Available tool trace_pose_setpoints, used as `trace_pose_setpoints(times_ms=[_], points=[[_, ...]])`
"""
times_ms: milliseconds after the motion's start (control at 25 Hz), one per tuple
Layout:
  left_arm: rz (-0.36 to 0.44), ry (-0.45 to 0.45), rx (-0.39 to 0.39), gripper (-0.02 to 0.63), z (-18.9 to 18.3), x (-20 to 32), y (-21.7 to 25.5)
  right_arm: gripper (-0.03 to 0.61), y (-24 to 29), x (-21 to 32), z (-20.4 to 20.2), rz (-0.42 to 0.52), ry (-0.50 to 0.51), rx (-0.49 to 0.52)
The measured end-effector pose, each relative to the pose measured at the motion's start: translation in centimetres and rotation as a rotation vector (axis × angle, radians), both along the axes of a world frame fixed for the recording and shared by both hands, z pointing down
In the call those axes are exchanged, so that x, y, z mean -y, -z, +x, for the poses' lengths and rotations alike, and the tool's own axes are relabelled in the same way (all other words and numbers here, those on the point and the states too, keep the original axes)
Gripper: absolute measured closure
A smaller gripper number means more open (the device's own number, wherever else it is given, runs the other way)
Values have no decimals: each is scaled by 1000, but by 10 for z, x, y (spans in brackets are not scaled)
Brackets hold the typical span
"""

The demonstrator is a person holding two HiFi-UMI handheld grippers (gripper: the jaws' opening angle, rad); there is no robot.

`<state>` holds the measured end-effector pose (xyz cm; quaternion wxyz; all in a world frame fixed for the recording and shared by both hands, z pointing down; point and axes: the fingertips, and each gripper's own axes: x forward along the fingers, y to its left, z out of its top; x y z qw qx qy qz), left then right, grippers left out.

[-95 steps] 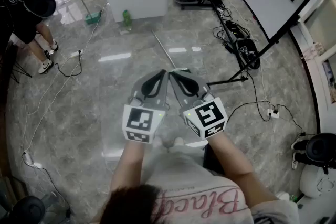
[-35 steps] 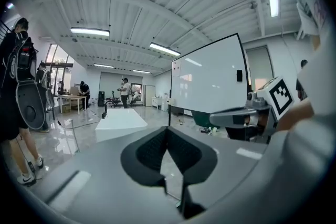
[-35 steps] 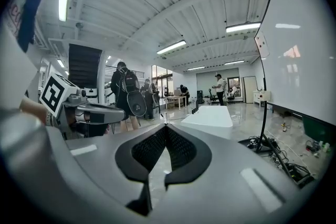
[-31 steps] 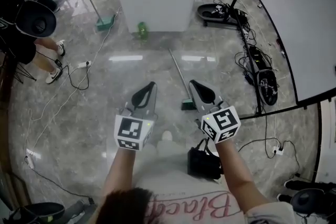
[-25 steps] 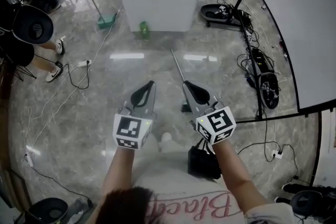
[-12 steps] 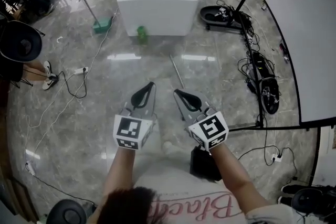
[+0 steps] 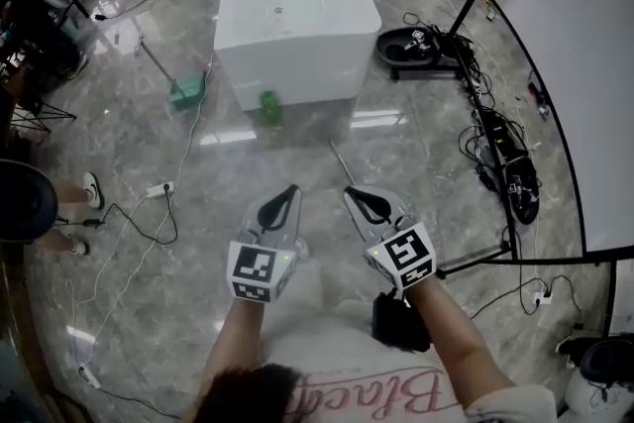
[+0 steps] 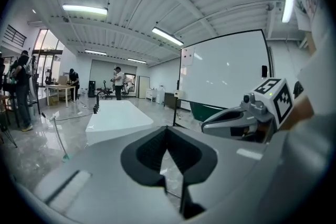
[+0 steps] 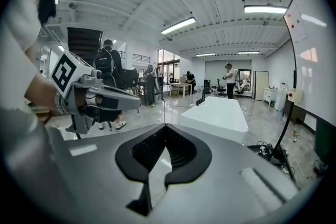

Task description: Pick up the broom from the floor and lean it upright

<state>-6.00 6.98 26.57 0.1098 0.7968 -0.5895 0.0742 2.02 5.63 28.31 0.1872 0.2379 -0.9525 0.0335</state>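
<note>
Fingers on the left gripper (image 7: 289, 193) and right gripper (image 7: 353, 194) are both pressed together, holding nothing. Just beyond the right fingers the broom (image 7: 341, 159) lies flat on the floor, pole running off toward the white tub (image 7: 297, 15), head not visible. Best play, I'd say: spread the right fingers, drop squarely across the pole, and clamp firmly before lifting.

My head camera looks steeply down on the marble floor (image 7: 139, 272), with my left gripper (image 7: 280, 206) and right gripper (image 7: 369, 203) close below it. Each gripper's camera sits right behind my jaws, facing forward and level. All three views share the white bathtub (image 7: 295, 10).
</note>
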Motion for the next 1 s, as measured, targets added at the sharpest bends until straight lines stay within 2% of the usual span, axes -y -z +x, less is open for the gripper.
trace_pose_setpoints(times_ms=[240, 480, 600, 1000], points=[[-30, -42, -18, 614, -37, 39, -20, 577, -6, 33, -31, 14, -25, -48], [-70, -146, -71, 614, -32, 47, -54, 577, -46, 46, -36, -23, -38, -91], [-102, -142, -81, 614, -41, 53, -74, 577, -72, 54, -45, -44, -37, -129], [-177, -230, -7, 614, -35, 138, -130, 577, -134, 129, -43, -115, -75, -135]])
